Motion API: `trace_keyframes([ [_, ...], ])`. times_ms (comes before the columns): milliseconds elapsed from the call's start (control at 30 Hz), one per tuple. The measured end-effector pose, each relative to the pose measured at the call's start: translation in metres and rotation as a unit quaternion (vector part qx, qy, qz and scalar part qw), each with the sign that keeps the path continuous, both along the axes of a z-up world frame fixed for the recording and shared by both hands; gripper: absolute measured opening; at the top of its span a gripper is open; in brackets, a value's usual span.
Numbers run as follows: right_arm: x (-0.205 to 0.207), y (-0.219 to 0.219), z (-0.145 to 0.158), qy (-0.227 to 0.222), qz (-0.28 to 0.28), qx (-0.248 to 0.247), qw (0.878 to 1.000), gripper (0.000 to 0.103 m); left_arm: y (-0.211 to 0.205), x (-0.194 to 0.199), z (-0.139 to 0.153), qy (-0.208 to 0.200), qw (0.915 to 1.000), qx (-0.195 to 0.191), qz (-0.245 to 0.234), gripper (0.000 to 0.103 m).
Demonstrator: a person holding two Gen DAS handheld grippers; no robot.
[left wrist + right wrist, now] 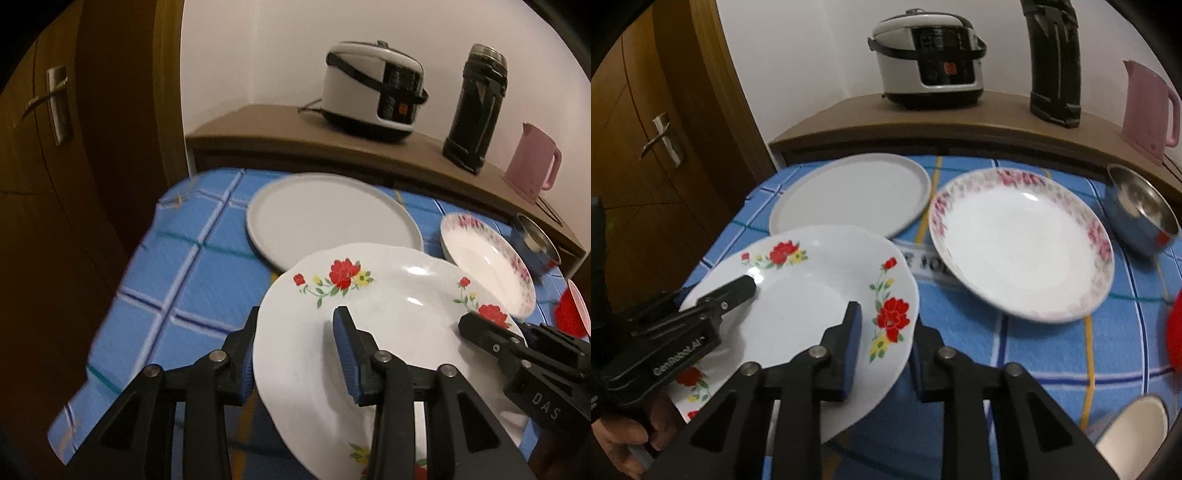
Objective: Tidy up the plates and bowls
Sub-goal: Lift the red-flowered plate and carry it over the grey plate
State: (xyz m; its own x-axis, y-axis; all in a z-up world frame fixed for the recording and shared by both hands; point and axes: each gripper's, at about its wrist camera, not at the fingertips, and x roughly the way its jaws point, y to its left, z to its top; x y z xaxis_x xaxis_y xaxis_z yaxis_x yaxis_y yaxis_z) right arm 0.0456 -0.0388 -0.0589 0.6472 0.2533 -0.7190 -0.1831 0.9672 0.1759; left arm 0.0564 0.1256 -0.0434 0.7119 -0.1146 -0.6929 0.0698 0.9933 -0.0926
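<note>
Both grippers pinch one red-flowered plate (812, 295); the left gripper (295, 350) straddles its left rim, the right gripper (886, 343) its right rim, one finger above, one below, apparently to keep it level; it hangs tilted, raised over the blue-checked bench (997, 350), near the grey plate (849, 192), a likely stacking base; the pink-rimmed plate (1019, 243) and steel bowl (1141, 210) lie beyond.

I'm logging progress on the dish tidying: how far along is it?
Early. Nothing looks stacked yet. In hand: the left tongs and right tongs straddle opposite rims of the white red-rose plate. Still separate on the blue checked tablecloth: the plain grey plate, pink-flowered white plate and steel bowl.
</note>
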Motion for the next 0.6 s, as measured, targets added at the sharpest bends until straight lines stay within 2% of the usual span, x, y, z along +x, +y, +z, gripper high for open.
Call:
trace_keyframes([
  [267, 0.034, 0.012, 0.015, -0.019, -0.014, 0.015, 1.0, 0.024, 0.009, 0.045, 0.014, -0.024, 0.9997, 0.004, 0.007, 0.041],
  [433, 0.071, 0.014, 0.013, -0.019, -0.04, 0.037, 0.998, 0.024, 0.013, 0.085, 0.007, -0.025, 0.9996, 0.004, 0.012, 0.041],
  [600, 0.102, 0.021, 0.006, -0.021, -0.06, 0.025, 0.998, 0.024, 0.017, 0.118, -0.002, -0.016, 0.9996, 0.003, 0.022, 0.041],
])
